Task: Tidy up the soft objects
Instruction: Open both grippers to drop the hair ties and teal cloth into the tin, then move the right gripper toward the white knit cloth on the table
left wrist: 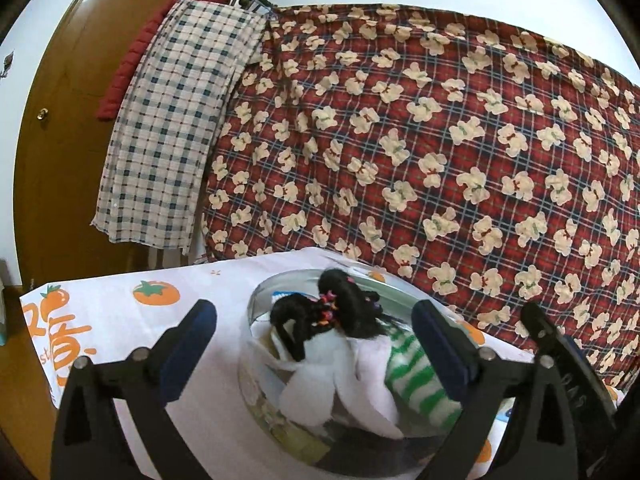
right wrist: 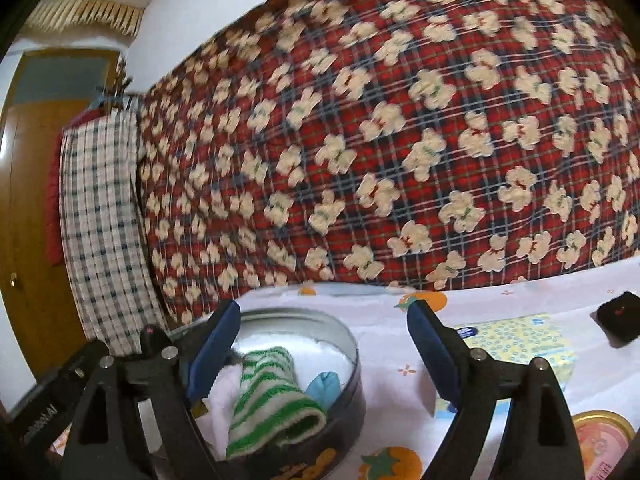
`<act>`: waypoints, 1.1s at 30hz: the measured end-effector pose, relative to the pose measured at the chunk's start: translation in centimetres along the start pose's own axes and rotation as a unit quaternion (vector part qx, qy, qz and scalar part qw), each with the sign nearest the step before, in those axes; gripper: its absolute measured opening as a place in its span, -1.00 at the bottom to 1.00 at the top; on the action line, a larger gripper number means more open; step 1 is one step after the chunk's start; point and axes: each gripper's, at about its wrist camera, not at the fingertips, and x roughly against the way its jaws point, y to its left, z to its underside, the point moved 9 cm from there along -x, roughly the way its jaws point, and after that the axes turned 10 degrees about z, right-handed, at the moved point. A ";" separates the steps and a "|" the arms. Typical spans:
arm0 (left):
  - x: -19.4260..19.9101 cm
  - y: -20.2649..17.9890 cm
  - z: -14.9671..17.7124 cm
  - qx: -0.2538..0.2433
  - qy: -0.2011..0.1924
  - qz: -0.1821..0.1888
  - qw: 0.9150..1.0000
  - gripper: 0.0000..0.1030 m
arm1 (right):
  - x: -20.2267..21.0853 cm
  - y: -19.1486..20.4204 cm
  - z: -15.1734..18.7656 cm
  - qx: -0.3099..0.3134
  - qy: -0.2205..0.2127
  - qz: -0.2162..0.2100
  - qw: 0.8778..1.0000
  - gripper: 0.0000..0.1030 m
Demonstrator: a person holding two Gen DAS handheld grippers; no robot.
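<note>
Soft toys in tin | left gripper jaws wide, empty | right gripper likewise

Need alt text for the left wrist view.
Open left tongs frame a round metal tin holding a black-haired doll and a green-striped sock. The tin sits on an orange-print cloth before a red plaid bear-print quilt.

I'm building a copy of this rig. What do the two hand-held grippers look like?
Both match: the left hand-held gripper and right hand-held gripper have black plastic frames with triangular cut-outs, silver pivot pins, and two fingers faced with dark blue pads. No cables or sleeves show.
</note>
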 end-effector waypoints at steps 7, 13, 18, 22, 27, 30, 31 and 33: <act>1.0 -2.1 0.3 -0.021 -0.006 0.010 1.000 0.93 | 2.4 -2.1 -0.5 -0.003 -0.016 0.013 1.000 0.69; 1.8 -4.6 1.0 -0.042 -0.003 0.029 0.999 0.93 | 3.8 -3.6 -0.3 0.008 -0.010 0.025 1.000 0.69; 2.3 -7.0 1.8 -0.055 0.005 0.049 0.997 0.93 | 4.9 -5.8 -0.4 0.004 -0.008 0.038 0.999 0.69; 2.8 -9.0 2.4 -0.070 0.007 0.064 0.995 0.93 | 5.7 -7.4 -0.5 0.003 -0.005 0.048 0.999 0.69; 3.3 -11.5 3.3 -0.081 0.016 0.086 0.993 0.93 | 6.9 -10.2 -0.8 -0.004 -0.007 0.064 0.998 0.69; 3.7 -13.0 3.8 -0.085 0.018 0.097 0.991 0.93 | 7.5 -12.2 -1.2 -0.009 -0.009 0.077 0.997 0.69; 3.8 -13.5 4.0 -0.086 0.020 0.101 0.991 0.93 | 7.7 -12.9 -1.2 -0.012 -0.011 0.080 0.997 0.69; 3.9 -14.5 4.4 -0.088 0.026 0.111 0.990 0.93 | 7.9 -14.4 -1.5 -0.016 -0.011 0.092 0.996 0.69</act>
